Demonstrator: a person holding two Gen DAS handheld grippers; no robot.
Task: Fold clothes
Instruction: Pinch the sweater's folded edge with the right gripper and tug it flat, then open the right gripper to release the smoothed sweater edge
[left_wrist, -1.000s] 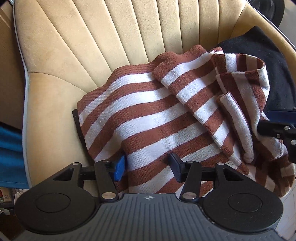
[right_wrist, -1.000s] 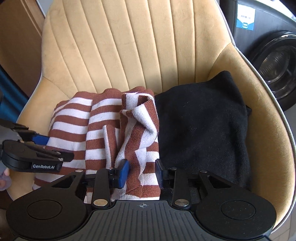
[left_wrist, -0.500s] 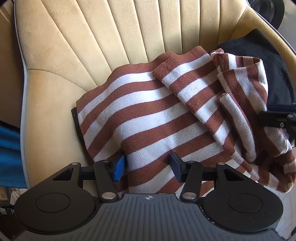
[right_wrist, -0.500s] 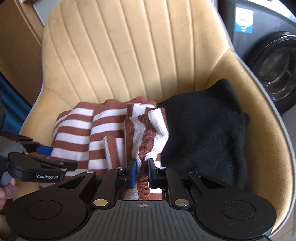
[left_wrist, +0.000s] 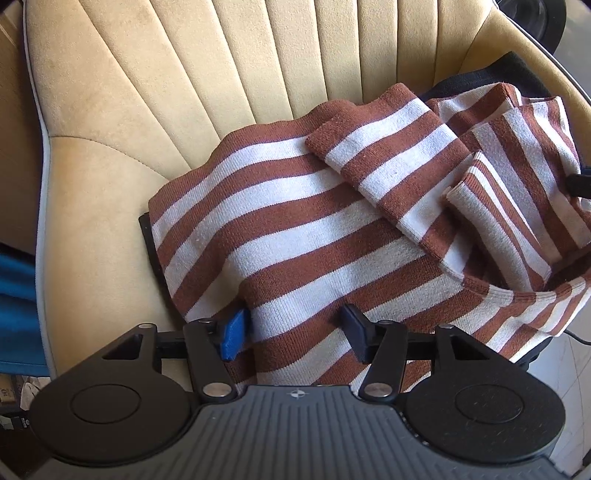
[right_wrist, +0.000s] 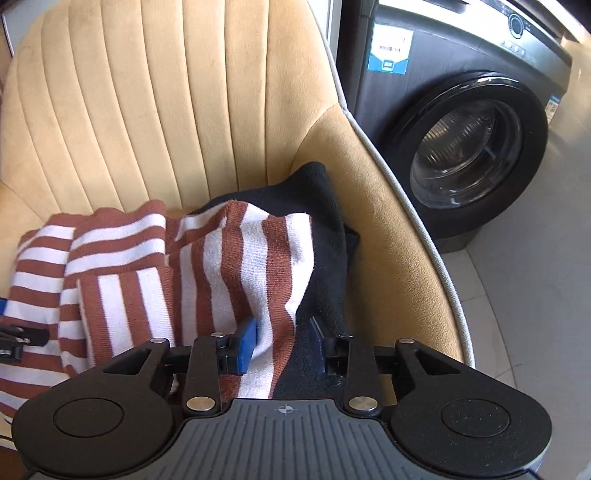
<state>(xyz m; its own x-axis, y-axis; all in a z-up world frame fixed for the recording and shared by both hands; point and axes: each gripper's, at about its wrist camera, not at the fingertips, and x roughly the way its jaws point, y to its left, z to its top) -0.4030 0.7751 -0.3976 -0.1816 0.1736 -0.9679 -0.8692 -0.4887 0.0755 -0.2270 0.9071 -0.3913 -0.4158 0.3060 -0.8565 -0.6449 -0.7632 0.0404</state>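
The right claw (right_wrist: 282, 341) stands with its jaws apart, a loose fold of the striped sweater (right_wrist: 236, 266) draped between them but not pinched; half a second ago the same jaws were closed on that fold, so the grip has been let go, and the fold now lies spread further over the black garment (right_wrist: 328, 236) than it did. The left claw (left_wrist: 295, 328) is also parted, its jaws straddling the near hem of the sweater without squeezing it, much as it was a second ago. The sweater lies rumpled across the seat of the tan chair (right_wrist: 184, 110), one sleeve thrown over its body, with the black garment beside and partly beneath it on the right. A washing machine (right_wrist: 465, 140) stands behind the chair. The knit looks soft, light and limp, likely to sag and stretch if lifted from one point, so I would judge it best taken at the ribbed hem or a shoulder seam, one claw at each corner, where the thicker edge gives a firmer bite.
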